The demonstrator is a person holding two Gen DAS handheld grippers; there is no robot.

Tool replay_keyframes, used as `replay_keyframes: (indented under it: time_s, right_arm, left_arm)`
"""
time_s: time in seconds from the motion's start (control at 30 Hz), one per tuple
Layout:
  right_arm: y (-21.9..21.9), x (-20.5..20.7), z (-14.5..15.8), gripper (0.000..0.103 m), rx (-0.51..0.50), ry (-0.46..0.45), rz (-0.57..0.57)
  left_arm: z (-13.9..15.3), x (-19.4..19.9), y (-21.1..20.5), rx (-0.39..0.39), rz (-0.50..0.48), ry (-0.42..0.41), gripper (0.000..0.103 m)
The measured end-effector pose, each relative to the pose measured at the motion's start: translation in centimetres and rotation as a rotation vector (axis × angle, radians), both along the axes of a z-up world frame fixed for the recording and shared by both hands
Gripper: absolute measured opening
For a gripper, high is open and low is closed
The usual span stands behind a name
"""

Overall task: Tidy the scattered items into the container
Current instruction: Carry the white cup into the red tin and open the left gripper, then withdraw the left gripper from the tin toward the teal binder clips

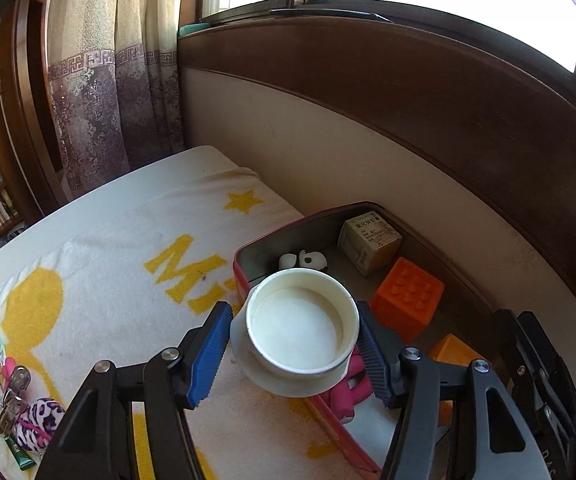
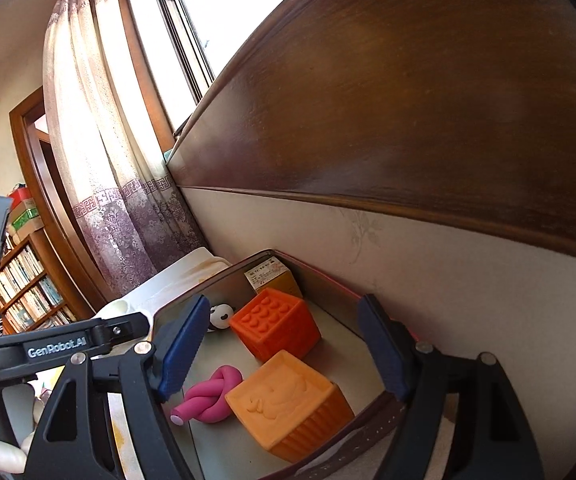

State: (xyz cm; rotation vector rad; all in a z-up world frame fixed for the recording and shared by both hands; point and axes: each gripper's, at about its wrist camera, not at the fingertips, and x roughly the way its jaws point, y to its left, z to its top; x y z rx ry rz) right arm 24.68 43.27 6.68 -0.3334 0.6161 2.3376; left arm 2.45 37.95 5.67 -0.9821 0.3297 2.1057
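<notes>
While your left gripper [image 1: 294, 354] clamps the white cup [image 1: 302, 326] from both sides, the cup hangs over the near rim of the red-edged box [image 1: 243, 258] and hides much of what lies under it. Only a strip of the pink toy [image 1: 350, 390] shows below the cup, and the panda toy [image 1: 308, 259] peeks out behind it, half covered. The light orange block [image 1: 454, 352] is mostly hidden by the gripper's right finger. The dark orange block [image 1: 406, 300] and the small carton [image 1: 369, 246] sit clear in the far half of the box, close to the wall. Out on the towel [image 1: 107, 280], at the lower left edge, a cluster of keys and a spotted pompom [image 1: 41, 420] is cut off by the frame, too small to read fully.

From your right wrist, the right gripper [image 2: 283, 356] stands wide with nothing between its fingers, over the box [image 2: 328, 280]. The pink toy [image 2: 211, 398] is partly behind the left finger, beside the light orange block [image 2: 288, 400]. The panda toy [image 2: 221, 316] is half hidden. Bare floor remains along the box's right wall.
</notes>
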Motion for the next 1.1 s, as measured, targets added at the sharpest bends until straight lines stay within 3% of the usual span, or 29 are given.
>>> replay_keyframes:
  time_s: [0.2,0.3,1.1]
  right_arm:
    - [0.0,0.1,0.1,0.079,0.004,0.013,-0.004]
    - [0.0,0.2,0.1,0.079,0.001,0.017,-0.009]
    - [-0.6,-0.5,-0.2,0.080,0.030,-0.012,0.011]
  left_arm:
    - [-0.6,-0.7,2.2,0.025,-0.036,-0.073,0.065]
    - [-0.9,-1.1,2.4,0.044,-0.014,-0.114,0.085]
    - [-1.9,-1.8,-5.5,0.031,0.129,-0.153,0.085]
